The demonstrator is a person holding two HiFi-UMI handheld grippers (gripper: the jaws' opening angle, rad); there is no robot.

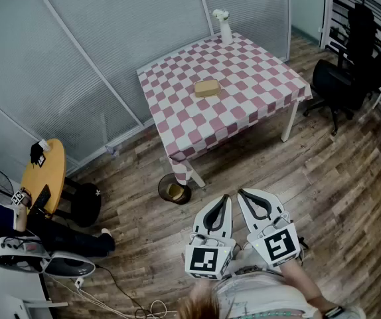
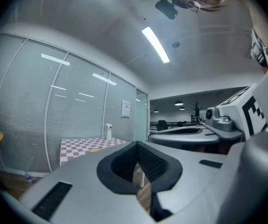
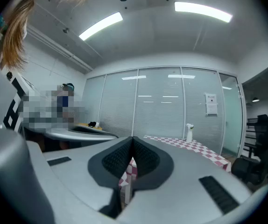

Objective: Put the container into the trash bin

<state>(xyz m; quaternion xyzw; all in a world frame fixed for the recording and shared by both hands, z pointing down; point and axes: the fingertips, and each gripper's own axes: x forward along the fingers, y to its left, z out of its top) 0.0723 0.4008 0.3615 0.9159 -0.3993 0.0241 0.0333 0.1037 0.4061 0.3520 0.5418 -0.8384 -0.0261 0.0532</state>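
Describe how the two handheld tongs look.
Both the left tongs and right tongs are light grey, tapering shells with black-rimmed teardrop openings. Ribbed black pads line the jaws. Each carries a white cube printed with black square markers.

Bare wood-plank floor [image 1: 257, 171] runs open up to the square table under its red-and-white checked cloth [image 1: 243, 105]. The small round black trash bin [image 1: 174, 189] sits just beside the table's white near-corner leg [image 1: 194, 175], mouth facing up, with the cloth's hanging edge close by. On top, a white spray bottle [image 1: 224, 26] stands at the far edge, well apart from the tan rectangular container [image 1: 206, 88]. A black office chair [image 1: 340, 82] crowds the table's right side. A round yellow side table [image 1: 44, 175] and a black stool [image 1: 84, 203] stand off left. Blind-covered glass walls [image 1: 111, 45] close the far sides.
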